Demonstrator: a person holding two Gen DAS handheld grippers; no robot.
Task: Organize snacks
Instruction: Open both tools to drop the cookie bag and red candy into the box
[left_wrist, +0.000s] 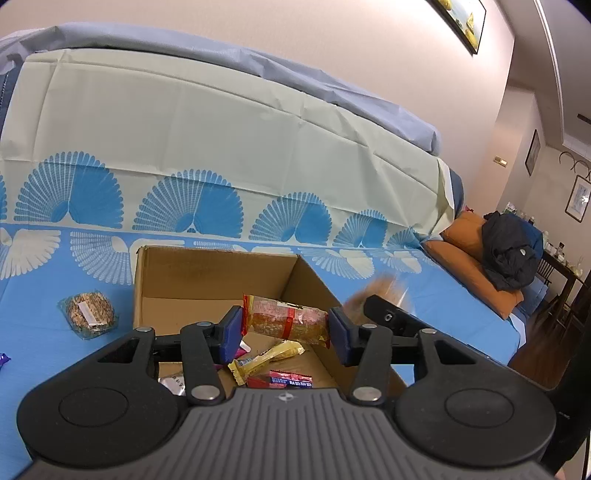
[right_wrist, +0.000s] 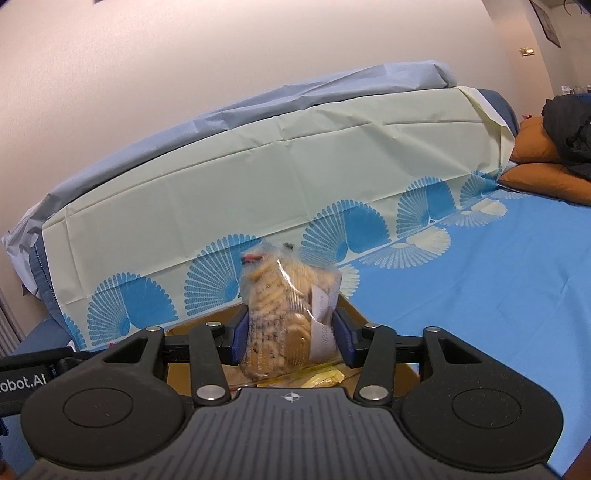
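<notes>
My left gripper (left_wrist: 285, 330) hangs over the open cardboard box (left_wrist: 207, 280), and between its blue pads (left_wrist: 231, 334) there is a long packet of yellow snacks with a red end (left_wrist: 286, 320). The packet spans the gap from one pad to the other and both ends appear to touch the pads, so I read this as a grasp. Below this gripper, on the floor of the box, lie a yellow wrapped bar (left_wrist: 267, 356), a small red and blue packet (left_wrist: 290, 379) and a silver packet (left_wrist: 173, 382) that my gripper partly hides. To the left of the box, on the blue cloth (left_wrist: 424, 291), a round clear pack of brown snacks (left_wrist: 88, 314) lies by itself. My right gripper (right_wrist: 291, 338) holds a clear bag of pale biscuits (right_wrist: 284, 314) upright between its pads, which press on both sides of the bag (a white label shows on its right side). This bag stands above the same box (right_wrist: 207, 325), whose edge I see just under my fingers. In the left wrist view, to the right of my left gripper, a blurred orange-brown shape (left_wrist: 384, 291) shows above a black bar; I cannot tell what it is.
</notes>
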